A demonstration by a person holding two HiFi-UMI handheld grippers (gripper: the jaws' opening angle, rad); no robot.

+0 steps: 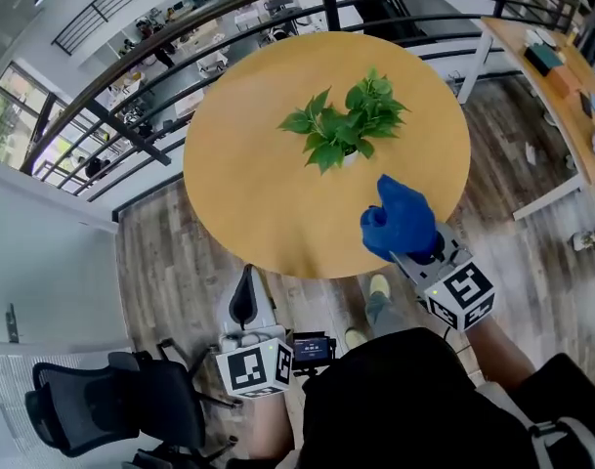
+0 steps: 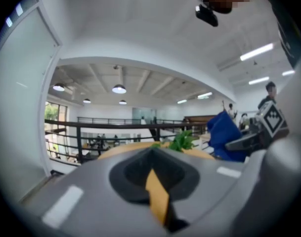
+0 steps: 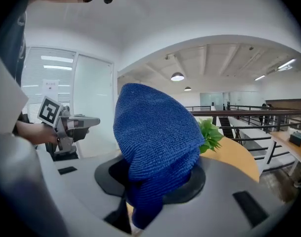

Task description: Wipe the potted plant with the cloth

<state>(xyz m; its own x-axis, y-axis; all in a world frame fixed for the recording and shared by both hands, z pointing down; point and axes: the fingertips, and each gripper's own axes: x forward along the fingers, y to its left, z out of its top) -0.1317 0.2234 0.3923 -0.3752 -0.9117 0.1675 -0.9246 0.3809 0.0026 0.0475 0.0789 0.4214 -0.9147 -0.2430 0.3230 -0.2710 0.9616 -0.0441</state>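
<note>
The potted plant is small and leafy green, and it stands near the middle of the round wooden table. My right gripper hangs over the table's near right edge, short of the plant. It is shut on a bunched blue cloth, which stands up out of the jaws. The plant peeks out behind the cloth. My left gripper is low at the left, off the table's near edge. Its jaws are shut with nothing between them. Plant and cloth lie ahead of it.
A black metal railing curves behind the table over a lower floor. A black office chair stands at the lower left. A wooden desk with items lies at the right. The person's shoes are on the wood floor below the table edge.
</note>
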